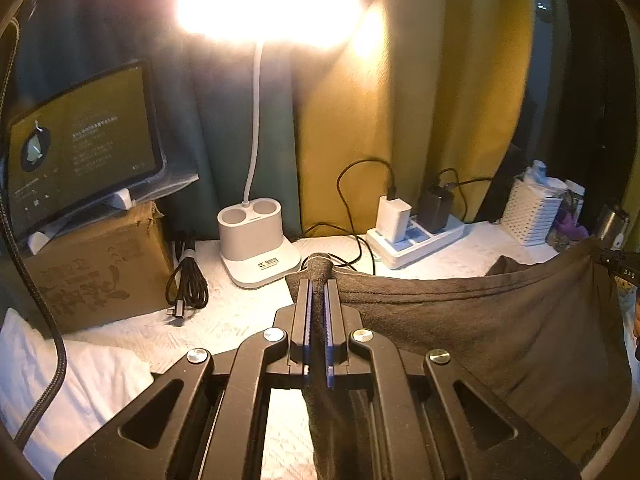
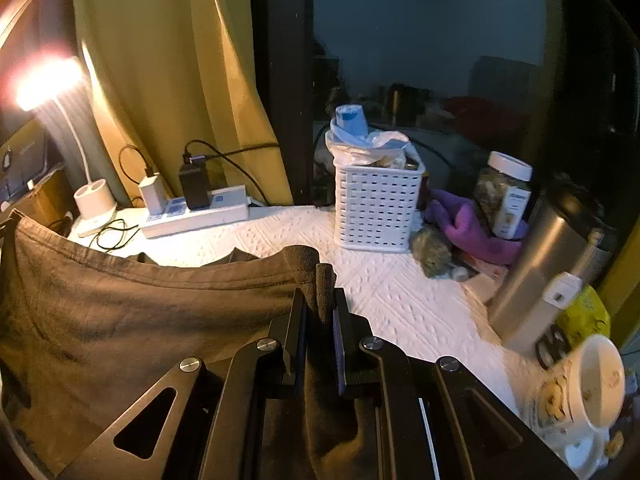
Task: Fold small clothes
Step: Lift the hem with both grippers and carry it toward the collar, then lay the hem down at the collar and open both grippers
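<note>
White quilted bench (image 1: 240,312) under a lit white gooseneck lamp (image 1: 256,240), yellow curtain (image 1: 420,100) behind, white power strip (image 2: 196,216) and white perforated basket (image 2: 376,208) further right. Left tool (image 1: 319,280) clamped on one corner of the dark grey cloth garment (image 1: 480,320). Right tool (image 2: 320,296) clamped on the other corner, so the garment hangs stretched between them above the bench.
</note>
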Motion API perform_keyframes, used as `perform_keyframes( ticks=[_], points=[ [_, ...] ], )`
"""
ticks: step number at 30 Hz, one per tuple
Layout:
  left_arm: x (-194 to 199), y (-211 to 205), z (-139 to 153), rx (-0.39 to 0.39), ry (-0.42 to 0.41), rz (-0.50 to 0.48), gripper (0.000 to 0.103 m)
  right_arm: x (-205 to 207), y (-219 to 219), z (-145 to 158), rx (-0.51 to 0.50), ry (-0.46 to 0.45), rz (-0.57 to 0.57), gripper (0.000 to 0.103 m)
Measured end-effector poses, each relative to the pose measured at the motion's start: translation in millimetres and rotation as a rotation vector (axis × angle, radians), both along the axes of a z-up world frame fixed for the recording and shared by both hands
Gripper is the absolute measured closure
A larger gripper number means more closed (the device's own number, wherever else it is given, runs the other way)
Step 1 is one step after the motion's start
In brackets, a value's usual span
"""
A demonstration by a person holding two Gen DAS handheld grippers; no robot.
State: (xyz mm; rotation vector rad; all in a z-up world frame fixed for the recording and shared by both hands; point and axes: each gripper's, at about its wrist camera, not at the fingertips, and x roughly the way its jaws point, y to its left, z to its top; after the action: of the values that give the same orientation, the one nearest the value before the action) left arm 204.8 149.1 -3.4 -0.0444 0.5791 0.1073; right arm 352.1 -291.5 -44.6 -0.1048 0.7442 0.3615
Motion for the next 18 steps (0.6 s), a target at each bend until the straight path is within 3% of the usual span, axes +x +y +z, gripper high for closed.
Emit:
perform_keyframes(
  ticks=[6, 18],
  points=[
    [30, 4, -22, 0.033, 0.043, 0.026, 0.099, 34, 16, -24, -0.005, 0.034, 0.016, 0.092],
    [66, 25, -82, 0.017, 0.190, 0.082, 0.099, 79, 37, -75, -0.064, 0.138, 0.006, 0.092]
  ],
)
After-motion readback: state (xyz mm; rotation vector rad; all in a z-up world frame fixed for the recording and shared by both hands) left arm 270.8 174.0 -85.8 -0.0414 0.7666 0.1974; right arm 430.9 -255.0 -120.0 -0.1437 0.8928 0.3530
